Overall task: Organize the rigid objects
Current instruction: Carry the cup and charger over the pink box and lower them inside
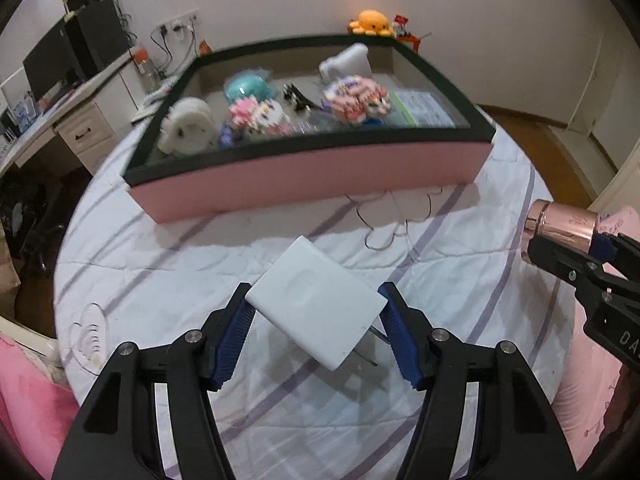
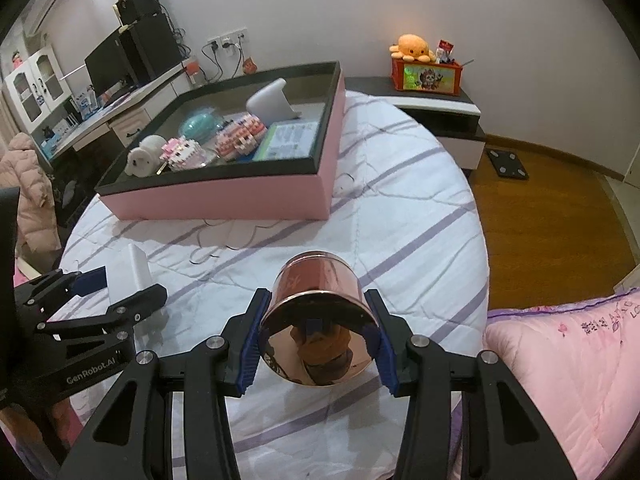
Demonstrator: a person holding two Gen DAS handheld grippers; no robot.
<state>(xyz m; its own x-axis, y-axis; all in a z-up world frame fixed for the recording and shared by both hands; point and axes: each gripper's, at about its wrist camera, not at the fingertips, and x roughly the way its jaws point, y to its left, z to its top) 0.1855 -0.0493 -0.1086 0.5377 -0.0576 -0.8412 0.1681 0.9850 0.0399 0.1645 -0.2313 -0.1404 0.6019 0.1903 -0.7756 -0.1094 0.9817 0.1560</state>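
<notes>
A white plug-in charger block [image 1: 320, 308] with metal prongs hangs tilted just above the striped bedsheet, and my left gripper [image 1: 315, 294] is shut on its two sides. From the right wrist view the same charger [image 2: 134, 268] shows at the left. My right gripper [image 2: 316, 298] is shut on a shiny rose-gold tin [image 2: 316, 276], held on its side above the sheet; the tin [image 1: 560, 226] also shows at the right edge of the left view. Beyond both stands a pink box with a black rim [image 1: 312, 176], holding a white plush, block figures and a booklet.
The round bed [image 2: 400, 216] drops off to wood floor [image 2: 552, 216] on the right. A pink quilt [image 2: 560, 360] lies near right. A desk with a monitor [image 2: 108, 64] stands far left. A low cabinet [image 2: 440, 108] bears a red box and an orange plush.
</notes>
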